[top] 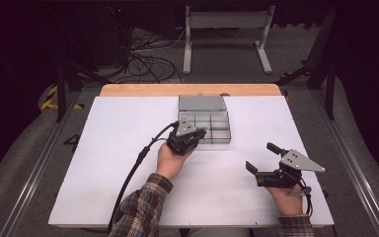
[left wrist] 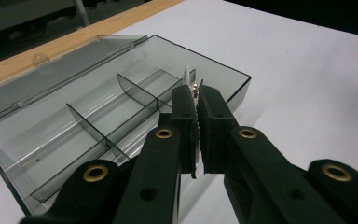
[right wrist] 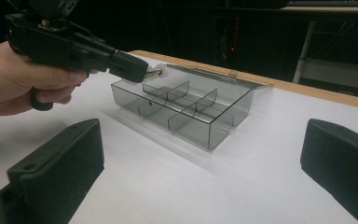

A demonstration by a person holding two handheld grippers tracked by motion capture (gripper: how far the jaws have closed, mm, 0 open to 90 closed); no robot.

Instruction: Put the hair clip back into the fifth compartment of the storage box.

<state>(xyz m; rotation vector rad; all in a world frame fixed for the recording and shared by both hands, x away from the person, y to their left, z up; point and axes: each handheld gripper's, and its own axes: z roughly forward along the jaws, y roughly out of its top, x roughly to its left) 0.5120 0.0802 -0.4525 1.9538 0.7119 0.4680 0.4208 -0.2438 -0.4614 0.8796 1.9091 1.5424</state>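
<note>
The left claw is clamped on a small white-and-metal part above the near corner of the open divided box on the tabletop; the carry looks done; next, lower and release into a compartment; the right claw rests apart, well aside.

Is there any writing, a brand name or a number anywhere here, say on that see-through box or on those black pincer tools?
None can be read.
The clear compartment box carries no label or print.
The left gripper, shut on a small white and metal part, and the open right gripper show bare black surfaces and brass rivets, no lettering.
On the floor at the table's left edge a dark mark may be a "4"; too blurred to confirm.
</note>
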